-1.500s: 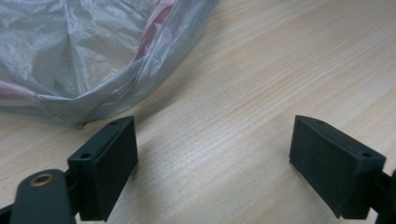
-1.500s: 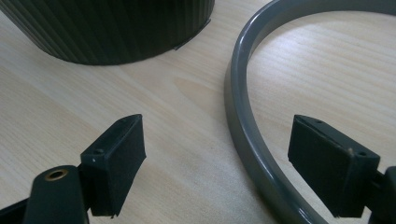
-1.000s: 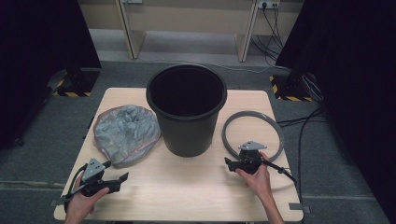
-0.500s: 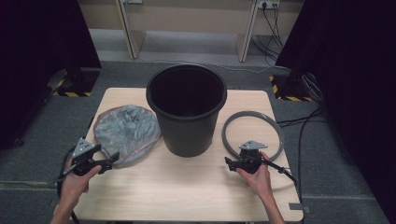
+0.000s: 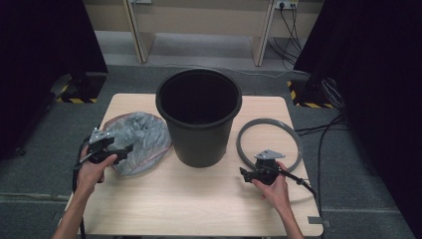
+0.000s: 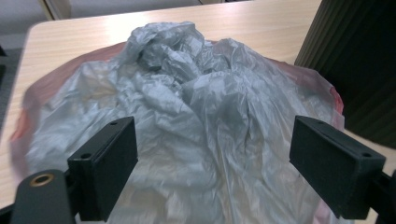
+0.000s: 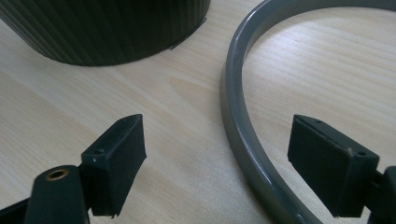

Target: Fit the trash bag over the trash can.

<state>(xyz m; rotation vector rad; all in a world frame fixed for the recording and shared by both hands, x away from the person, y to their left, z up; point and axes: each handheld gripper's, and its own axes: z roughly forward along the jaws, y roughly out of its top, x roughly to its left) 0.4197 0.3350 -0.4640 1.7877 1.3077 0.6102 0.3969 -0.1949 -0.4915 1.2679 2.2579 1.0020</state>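
Since a second ago my left gripper (image 5: 119, 149) has slid up the bench (image 5: 199, 199) to the crumpled bag (image 6: 196, 116) left of the bin (image 5: 199, 119), jaws open astride it. My right gripper (image 5: 244, 173) waits with jaws open over the grey ring (image 7: 243, 135). Reaching is the step, I judge; next I close on a bag fold.

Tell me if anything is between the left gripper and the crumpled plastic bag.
Nothing visible. The left gripper has its jaws open right over the plastic bag, with only the bag's grey film ahead of them. The black bucket stands off to the side.
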